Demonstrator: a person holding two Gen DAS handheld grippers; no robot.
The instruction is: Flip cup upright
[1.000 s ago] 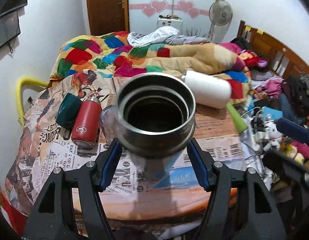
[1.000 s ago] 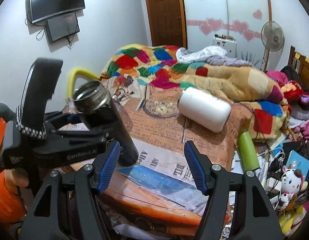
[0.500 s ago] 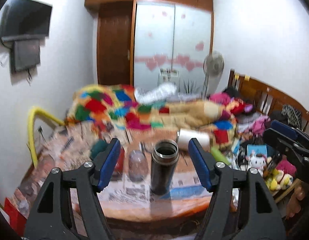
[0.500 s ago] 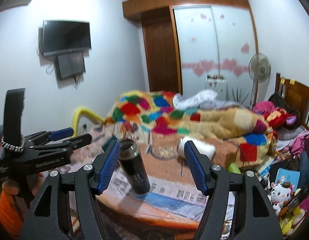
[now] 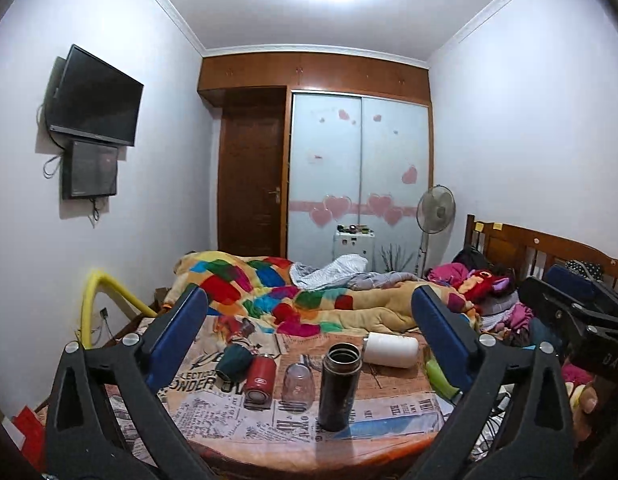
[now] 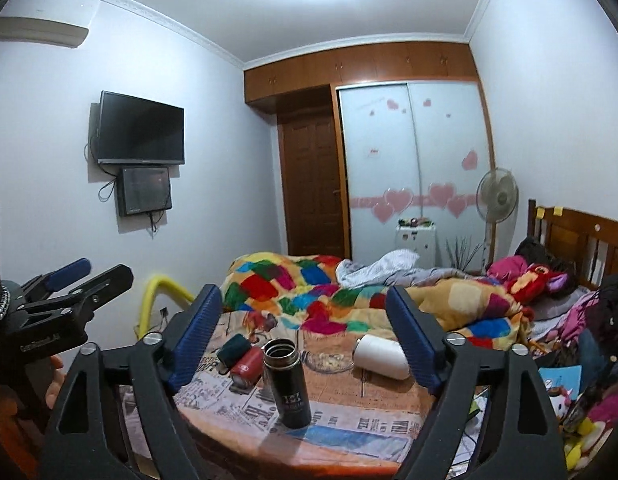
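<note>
"Left wrist view first," says Ben. "Where is the cup?"

"The black cup [image 5: 339,388] stands on the table [image 5: 269,446], near the front edge. Its mouth points up and its long side goes up and down."

"And the left gripper [image 5: 309,308]?"

"Its jaws are wide apart and hold nothing. The cup is ahead of it and lower, a bit to the right of the middle, well apart from both fingers."

"What is around the cup?"

"A clear glass [image 5: 297,380] is just beside it on the left. Then come a red flask [image 5: 261,376] and a green mug [image 5: 233,360], both lying down. A white bottle [image 5: 391,350] lies behind it on the right. Nothing stands between the gripper and the cup."

"Now the right wrist view."

"The right gripper [image 6: 303,304] is wide apart too, with nothing in it. The cup [image 6: 289,384] is ahead and lower, a bit to the left of the middle. It looks a tiny bit leaning, but that may be the round lens. So the cup sits between the two tools, and I can't tell which is nearer."

"Anything else?"

"A little dish [image 6: 329,360] sits behind the cup, and the white bottle [image 6: 383,354] lies to the right. I think the flip is done. If a tool goes back in, the glass is the thing it might bump."
</note>
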